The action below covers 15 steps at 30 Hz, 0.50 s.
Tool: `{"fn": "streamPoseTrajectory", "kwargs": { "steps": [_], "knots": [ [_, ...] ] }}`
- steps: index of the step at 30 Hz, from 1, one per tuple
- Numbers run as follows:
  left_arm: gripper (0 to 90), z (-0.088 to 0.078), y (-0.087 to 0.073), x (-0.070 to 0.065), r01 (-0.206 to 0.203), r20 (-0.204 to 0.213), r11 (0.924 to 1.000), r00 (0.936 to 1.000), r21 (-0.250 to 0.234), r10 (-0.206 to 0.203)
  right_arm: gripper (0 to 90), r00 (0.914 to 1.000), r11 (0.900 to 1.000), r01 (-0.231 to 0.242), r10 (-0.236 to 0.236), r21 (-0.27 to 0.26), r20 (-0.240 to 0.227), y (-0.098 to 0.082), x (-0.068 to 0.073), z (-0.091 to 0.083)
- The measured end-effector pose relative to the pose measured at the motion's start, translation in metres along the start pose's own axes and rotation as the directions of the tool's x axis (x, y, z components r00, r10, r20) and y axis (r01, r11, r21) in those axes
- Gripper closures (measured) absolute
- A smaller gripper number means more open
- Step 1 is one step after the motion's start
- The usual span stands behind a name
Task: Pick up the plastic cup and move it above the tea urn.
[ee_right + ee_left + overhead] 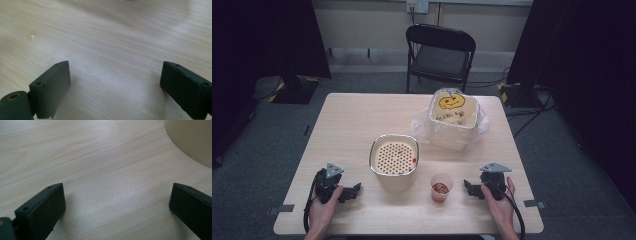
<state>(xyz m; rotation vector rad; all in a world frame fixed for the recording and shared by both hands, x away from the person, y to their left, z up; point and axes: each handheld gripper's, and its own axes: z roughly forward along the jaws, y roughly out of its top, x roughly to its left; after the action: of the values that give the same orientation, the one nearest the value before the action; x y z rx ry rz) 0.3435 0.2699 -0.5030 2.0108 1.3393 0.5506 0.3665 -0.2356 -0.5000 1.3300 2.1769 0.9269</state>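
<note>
Small clear plastic cup [441,187] of red bits stands just left of the right hand-held gripper [468,187] — jaws apart (nothing between); left hand-held gripper [357,189] likewise gapes on the pale wooden tabletop [352,125].

Cream perforated canister [394,162], yellow smiley on tub [452,116], black tongs [354,191], pale wood table [352,125]
</note>
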Motion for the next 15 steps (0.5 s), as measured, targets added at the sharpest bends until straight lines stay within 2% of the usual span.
{"fn": "streamPoseTrajectory", "kwargs": {
  "steps": [5, 8, 12, 15],
  "knots": [
    [0.3, -0.0004, -0.0005, -0.0002, 0.0, -0.004, 1.0, 1.0, -0.003, 0.0, 8.8, 1.0, 1.0, -0.006, 0.006, -0.001, 0.006, -0.0002, 0.0006, -0.0002],
    [0.3, -0.0004, -0.0005, -0.0002, 0.0, -0.003, 1.0, 1.0, -0.003, 0.0, 9.0, 0.9992, 1.0, -0.027, 0.027, -0.001, 0.03, -0.0003, 0.0039, -0.0003],
    [0.3, -0.0003, -0.0005, -0.0002, 0.001, -0.003, 1.0, 1.0, -0.003, -0.001, 14.5, 0.9979, 0.999, -0.046, 0.046, 0.007, 0.046, 0.0011, 0.0071, -0.0032],
    [0.3, -0.0004, -0.0005, -0.0002, 0.001, -0.003, 1.0, 1.0, -0.003, -0.001, 13.4, 0.9991, 0.999, -0.031, 0.031, 0.006, 0.028, 0.001, 0.009, -0.0053]
  ]
}}
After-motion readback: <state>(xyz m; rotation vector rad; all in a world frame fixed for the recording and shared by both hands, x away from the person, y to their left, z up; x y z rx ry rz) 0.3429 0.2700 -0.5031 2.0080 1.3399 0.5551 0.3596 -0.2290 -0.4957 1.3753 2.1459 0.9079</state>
